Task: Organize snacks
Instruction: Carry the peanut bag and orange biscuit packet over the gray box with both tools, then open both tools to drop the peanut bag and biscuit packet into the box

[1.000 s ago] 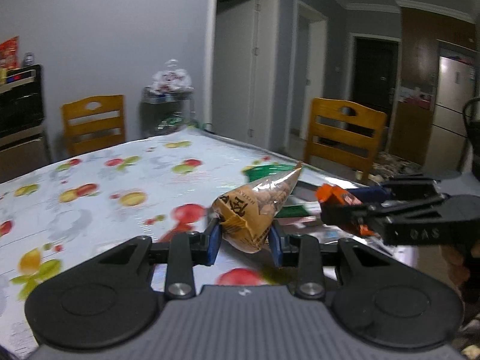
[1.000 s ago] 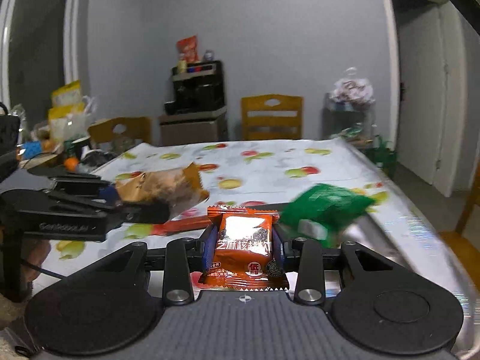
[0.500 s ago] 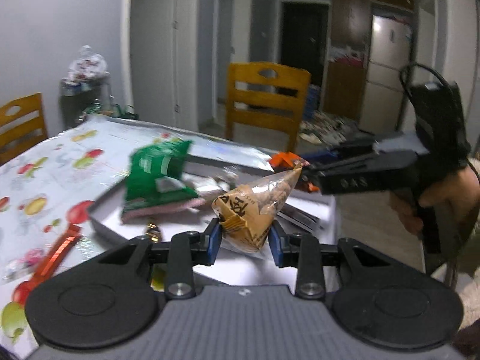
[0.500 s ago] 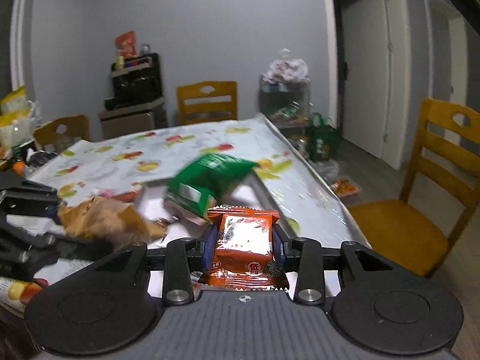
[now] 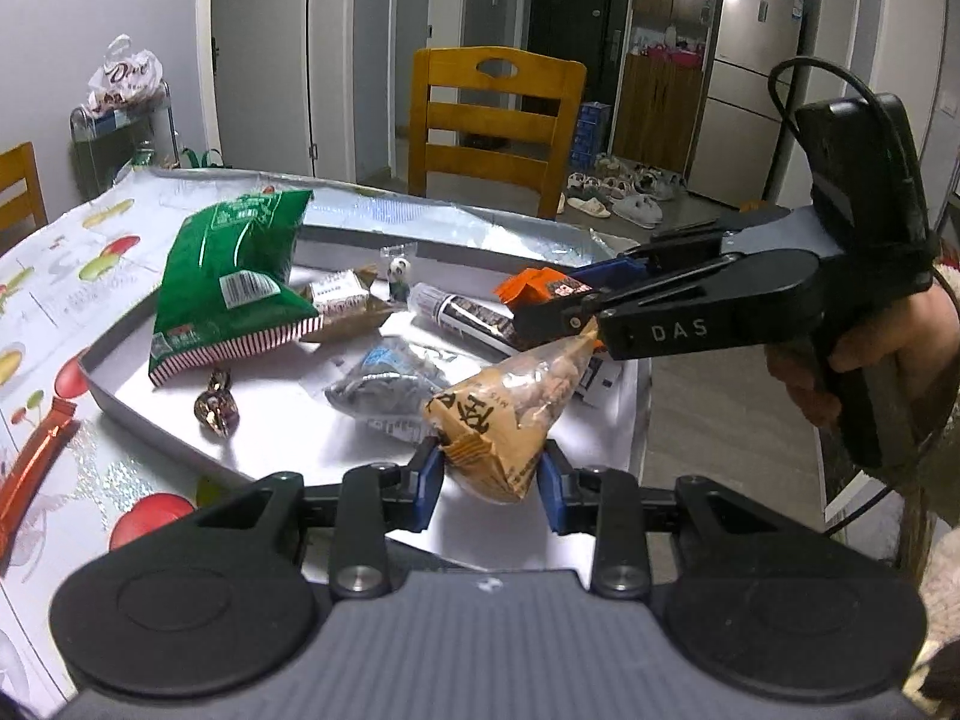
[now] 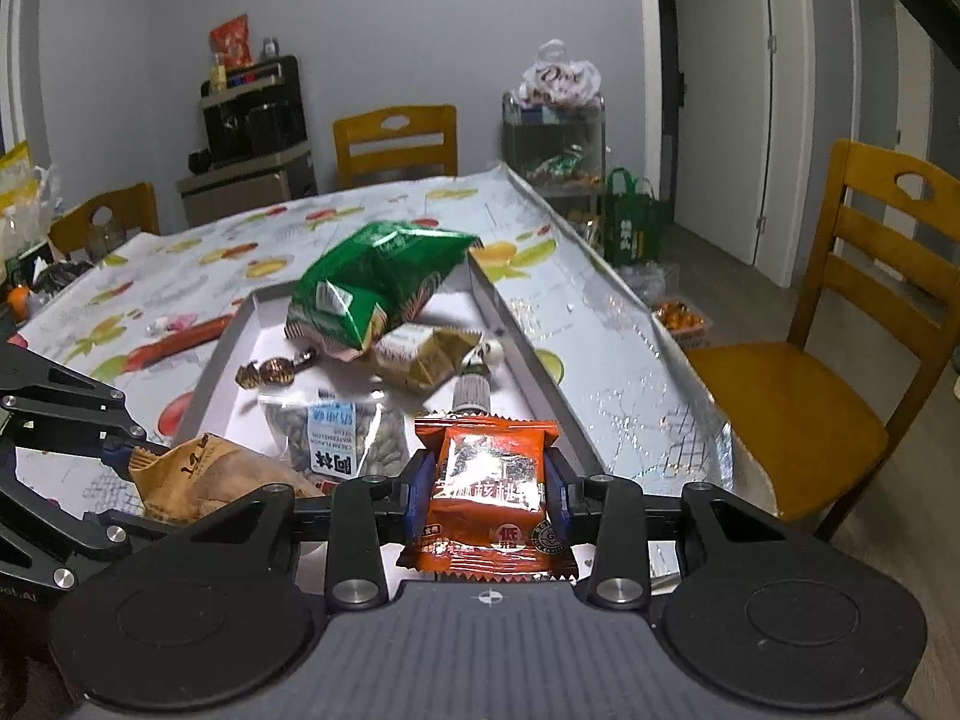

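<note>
Glossy foil orange packet [image 6: 489,501], matt grey tray [image 6: 528,354], seemingly wooden chair [image 5: 495,120].

Left tongs [image 5: 491,474] clamped, right tongs [image 6: 487,495] clamped

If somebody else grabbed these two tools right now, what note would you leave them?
Left hand-held gripper: shut on the tan cone-shaped snack bag, held above the tray.
Right hand-held gripper: shut on the orange snack packet, also at the tray's near end.
Already in the tray: green chip bag, seed packet, wrapped candy, a few small items.
Left: release both packets into the tray; an orange stick packet lies outside on the tablecloth.
</note>
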Demonstrator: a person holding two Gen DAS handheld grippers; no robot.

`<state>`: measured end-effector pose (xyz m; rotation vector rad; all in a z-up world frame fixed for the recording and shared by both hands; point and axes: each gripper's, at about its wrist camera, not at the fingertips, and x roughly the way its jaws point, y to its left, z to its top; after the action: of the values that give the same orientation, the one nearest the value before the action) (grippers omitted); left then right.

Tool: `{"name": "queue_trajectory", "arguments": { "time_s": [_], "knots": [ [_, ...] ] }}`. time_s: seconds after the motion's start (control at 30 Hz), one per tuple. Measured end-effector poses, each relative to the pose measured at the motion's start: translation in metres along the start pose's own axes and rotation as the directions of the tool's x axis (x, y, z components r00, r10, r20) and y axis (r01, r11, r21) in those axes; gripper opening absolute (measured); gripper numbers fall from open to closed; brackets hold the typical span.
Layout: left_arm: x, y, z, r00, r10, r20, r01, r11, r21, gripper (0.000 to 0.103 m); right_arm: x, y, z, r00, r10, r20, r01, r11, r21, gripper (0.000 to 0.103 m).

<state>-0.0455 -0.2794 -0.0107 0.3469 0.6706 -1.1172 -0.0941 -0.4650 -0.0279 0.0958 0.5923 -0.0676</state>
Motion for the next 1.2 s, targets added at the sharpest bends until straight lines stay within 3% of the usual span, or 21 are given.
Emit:
{"name": "queue_trajectory", "arguments": {
  "time_s": [0.33, 0.6, 0.93, 1.07, 1.2],
  "knots": [
    [0.000, -0.001, 0.000, 1.000, -0.006, 0.003, 0.006, 1.000, 0.013, 0.031, 0.001, -0.001, 0.003, 1.000, -0.009, 0.010, 0.009, 1.000, 0.002, 0.040],
    [-0.001, 0.001, 0.000, 1.000, -0.008, 0.004, 0.008, 1.000, 0.009, 0.032, -0.009, -0.003, 0.009, 0.997, -0.010, 0.075, 0.008, 1.000, 0.023, 0.057],
    [-0.005, 0.005, -0.002, 1.000, 0.019, 0.012, -0.019, 1.000, -0.005, 0.035, -0.011, -0.002, 0.011, 0.996, -0.019, 0.090, 0.015, 0.999, 0.043, 0.065],
    [-0.015, 0.009, -0.001, 0.998, 0.036, 0.043, -0.035, 0.999, -0.020, 0.042, -0.014, -0.003, 0.013, 0.994, -0.024, 0.103, 0.018, 0.998, 0.063, 0.071],
    [-0.027, 0.015, 0.000, 0.994, 0.072, 0.088, -0.069, 0.997, -0.036, 0.067, -0.018, 0.001, 0.015, 0.992, -0.026, 0.122, 0.018, 0.998, 0.067, 0.074]
  ]
}}
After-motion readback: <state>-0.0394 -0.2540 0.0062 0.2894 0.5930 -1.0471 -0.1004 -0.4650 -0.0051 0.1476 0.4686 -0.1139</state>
